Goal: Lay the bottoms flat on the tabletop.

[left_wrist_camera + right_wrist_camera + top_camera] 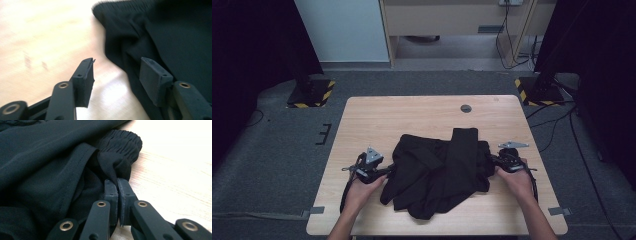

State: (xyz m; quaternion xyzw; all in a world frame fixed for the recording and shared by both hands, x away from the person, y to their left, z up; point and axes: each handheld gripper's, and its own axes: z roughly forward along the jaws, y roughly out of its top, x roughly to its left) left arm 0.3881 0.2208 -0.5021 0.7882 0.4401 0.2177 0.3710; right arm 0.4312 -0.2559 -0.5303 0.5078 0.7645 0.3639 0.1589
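High view: a black garment point(439, 172), apparently trousers with an elastic waistband, lies bunched on the near half of a wooden table point(422, 112), one long panel folded up the middle and pointing toward the far edge. The heap's long axis runs roughly left to right between the person's two hands. The left gripper point(387, 171) sits at the cloth's left edge; the right gripper point(495, 160) is at its right edge. The fold looks barely under way, and the cloth is neither flat nor squared up.

Left gripper view: the jaws stand partly apart over bare wood, the right-hand pad point(153, 78) against or just over the garment's edge, nothing yet pinched. The picture is blurred.

Right gripper view: the jaws are clamped together on a pinch of thin black fabric just beside the gathered waistband point(122, 142). One side appears secured; a grasp on the other and the folding itself seem left to do.
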